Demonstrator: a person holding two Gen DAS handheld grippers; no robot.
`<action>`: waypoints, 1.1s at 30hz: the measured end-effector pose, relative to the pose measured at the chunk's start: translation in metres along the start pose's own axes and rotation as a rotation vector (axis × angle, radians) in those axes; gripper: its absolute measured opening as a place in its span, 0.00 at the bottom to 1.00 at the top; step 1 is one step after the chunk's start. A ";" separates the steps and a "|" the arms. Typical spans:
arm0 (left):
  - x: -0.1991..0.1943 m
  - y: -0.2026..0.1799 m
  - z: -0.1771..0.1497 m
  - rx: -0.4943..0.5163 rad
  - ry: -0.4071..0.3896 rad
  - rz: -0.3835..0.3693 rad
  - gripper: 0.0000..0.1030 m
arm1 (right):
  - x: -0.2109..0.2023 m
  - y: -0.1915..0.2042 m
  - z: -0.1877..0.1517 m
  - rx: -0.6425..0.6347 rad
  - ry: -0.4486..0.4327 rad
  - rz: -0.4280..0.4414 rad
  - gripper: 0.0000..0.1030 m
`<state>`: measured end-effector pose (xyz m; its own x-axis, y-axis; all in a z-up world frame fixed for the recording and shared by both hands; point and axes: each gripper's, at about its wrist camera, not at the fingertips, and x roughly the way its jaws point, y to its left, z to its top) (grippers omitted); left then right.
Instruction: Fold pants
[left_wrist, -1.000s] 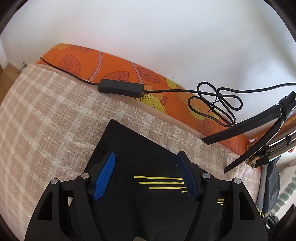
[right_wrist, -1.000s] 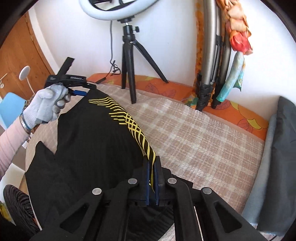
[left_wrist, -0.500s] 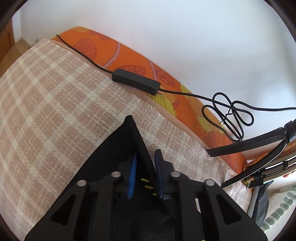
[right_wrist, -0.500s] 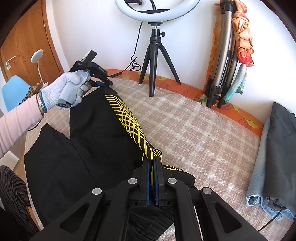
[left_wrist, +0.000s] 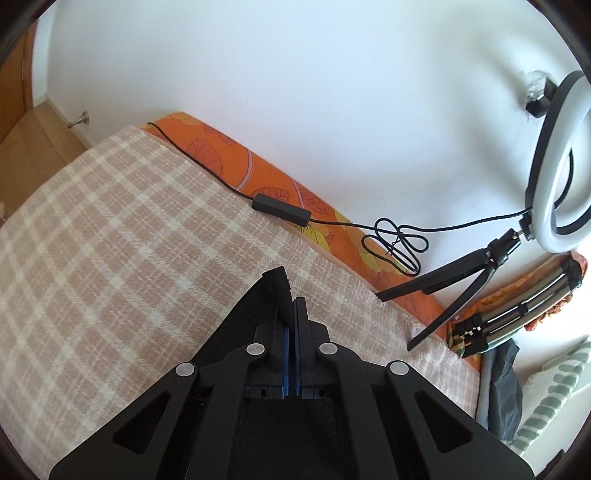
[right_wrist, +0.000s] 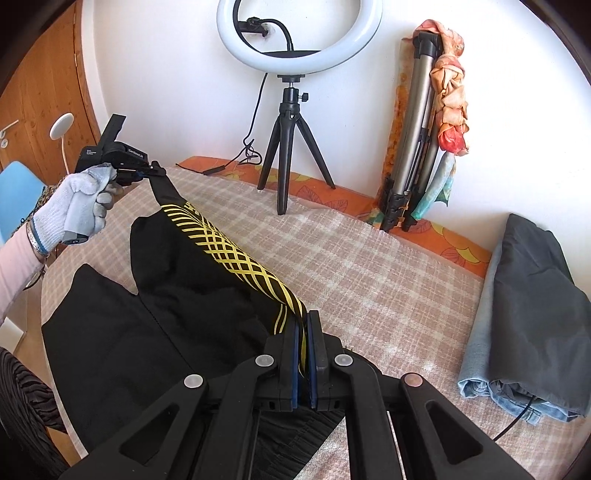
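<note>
The black pants with a yellow lattice stripe lie on a checked blanket. My right gripper is shut on the striped side edge near the waist. My left gripper, held by a gloved hand, is shut on the far leg end and lifts it off the blanket. The striped edge hangs taut between the two grippers. In the left wrist view my left gripper is shut on a black corner of the pants above the blanket.
A ring light on a black tripod stands at the back by the wall, its cable lying on the orange floral bed edge. A folded tripod leans on the wall. Folded grey and denim clothes lie at right.
My left gripper closed on the leg end and has lifted it up off the blanket. My right gripper kept its hold and rose, pulling the striped edge taut.
</note>
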<state>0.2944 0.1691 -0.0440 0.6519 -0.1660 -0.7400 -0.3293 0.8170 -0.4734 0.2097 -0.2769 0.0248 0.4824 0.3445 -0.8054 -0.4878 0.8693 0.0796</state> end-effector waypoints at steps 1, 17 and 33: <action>-0.012 0.004 -0.003 0.008 -0.013 -0.002 0.00 | -0.007 0.004 -0.001 -0.009 -0.003 -0.002 0.02; -0.156 0.070 -0.105 0.081 -0.083 0.025 0.00 | -0.064 0.087 -0.067 -0.179 0.089 0.008 0.01; -0.176 0.145 -0.243 0.039 0.054 0.091 0.00 | -0.047 0.125 -0.158 -0.333 0.306 0.029 0.01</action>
<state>-0.0338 0.1829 -0.0983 0.5824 -0.1185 -0.8042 -0.3582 0.8507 -0.3848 0.0113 -0.2407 -0.0207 0.2523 0.2035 -0.9460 -0.7297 0.6820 -0.0479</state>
